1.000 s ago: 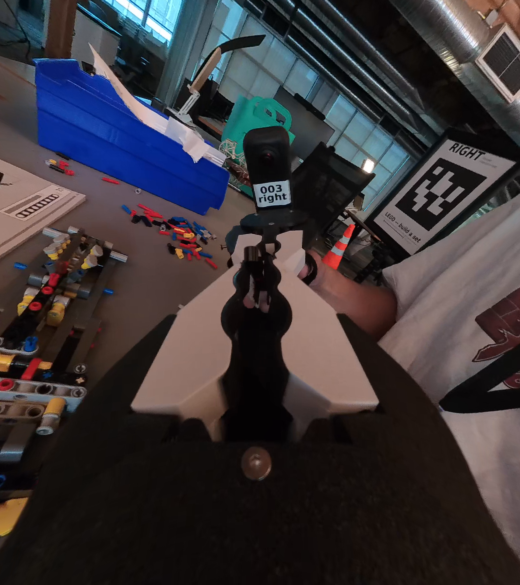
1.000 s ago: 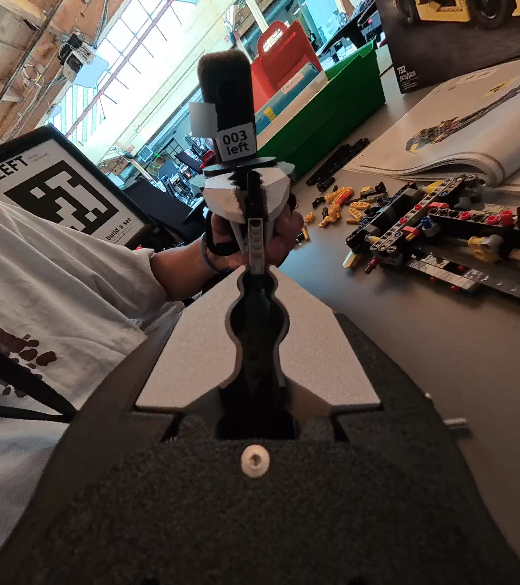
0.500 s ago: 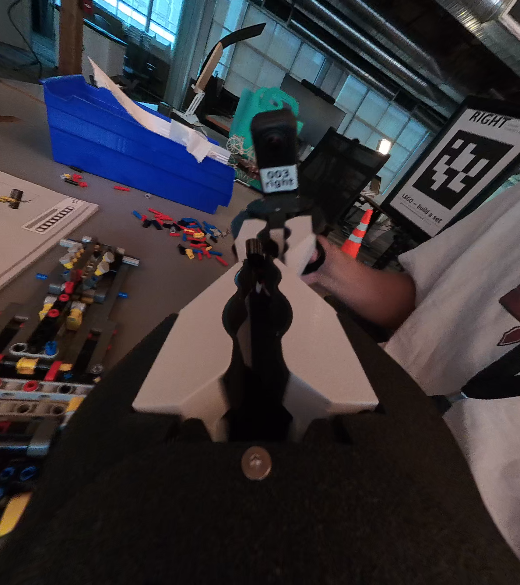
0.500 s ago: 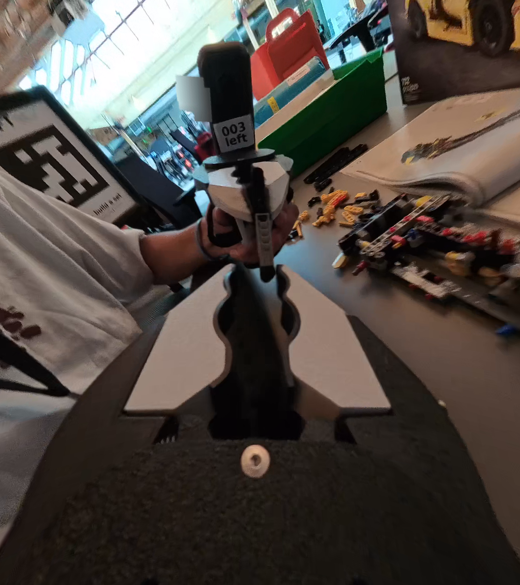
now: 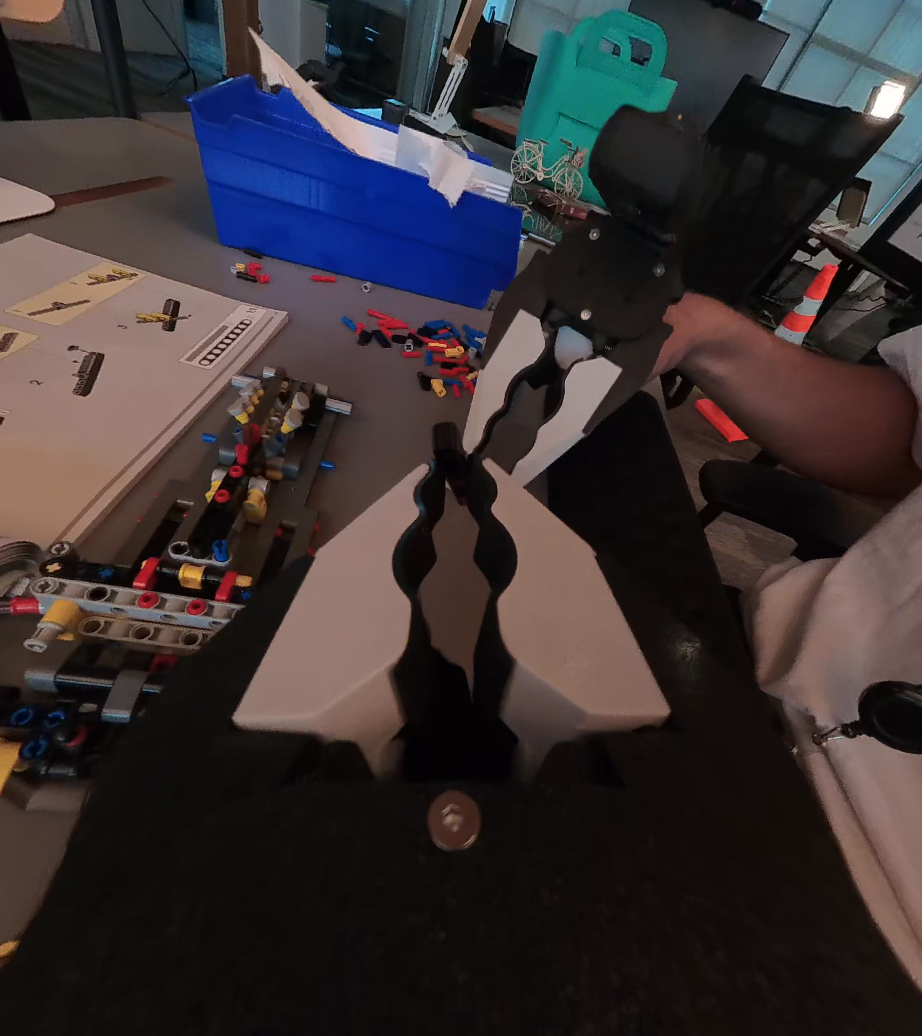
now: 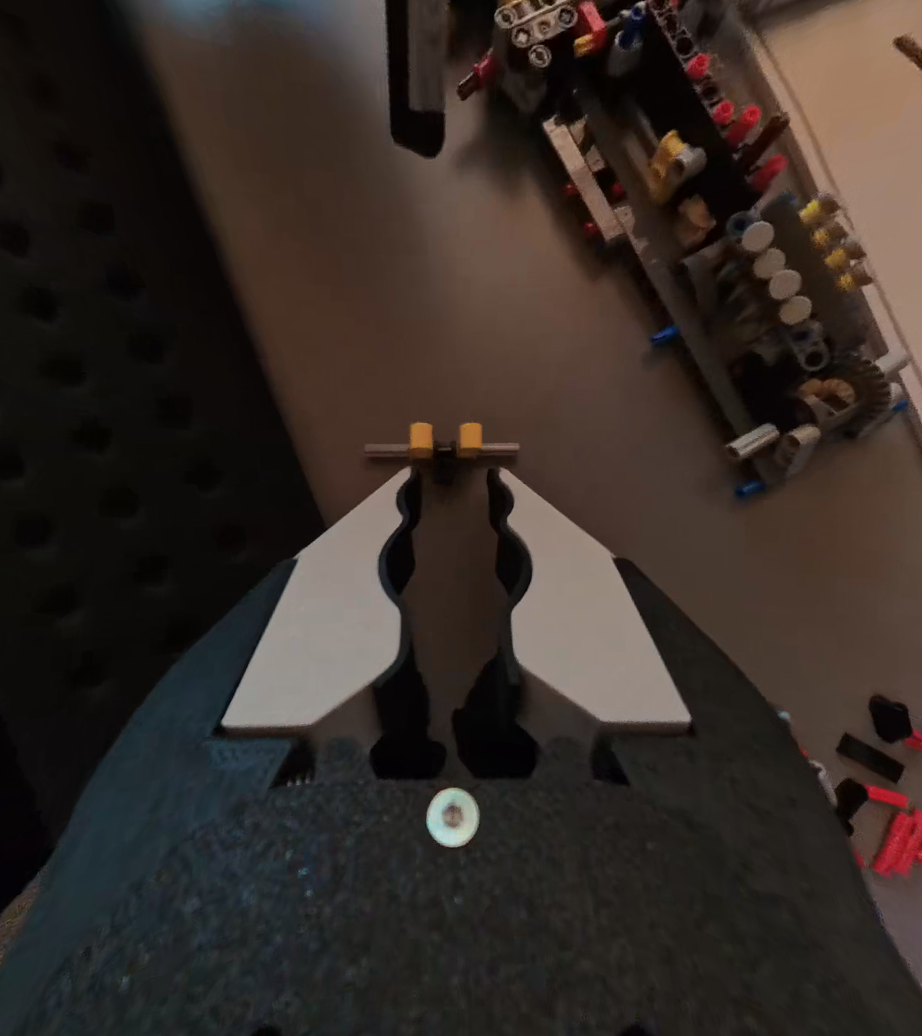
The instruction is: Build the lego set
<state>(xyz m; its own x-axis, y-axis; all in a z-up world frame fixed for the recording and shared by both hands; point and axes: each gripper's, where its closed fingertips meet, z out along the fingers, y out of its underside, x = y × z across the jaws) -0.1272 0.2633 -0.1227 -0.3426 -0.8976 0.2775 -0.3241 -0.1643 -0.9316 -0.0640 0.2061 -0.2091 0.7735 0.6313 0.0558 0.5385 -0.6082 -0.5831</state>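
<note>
Between the tips of the left gripper point(image 5: 454, 476) sits a small black lego piece point(image 5: 446, 448), pinched tight. The right gripper point(image 6: 452, 476) is open w/ a thin grey axle point(image 6: 442, 448) & two yellow bushes at its tips; I can't tell if it's touching. It looks light, stiff, easy to drop, so grab the middle; the half-built lego frame point(image 5: 167, 583) lies on the table point(image 5: 391, 370) nearby.

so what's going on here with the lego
A person is building a lego set with two hand-held grippers. The left hand-held gripper is shut on a black-tipped grey beam. The right hand-held gripper is open, pointing down at a small axle with two yellow bushes. The half-built chassis lies alongside on the table.
</note>
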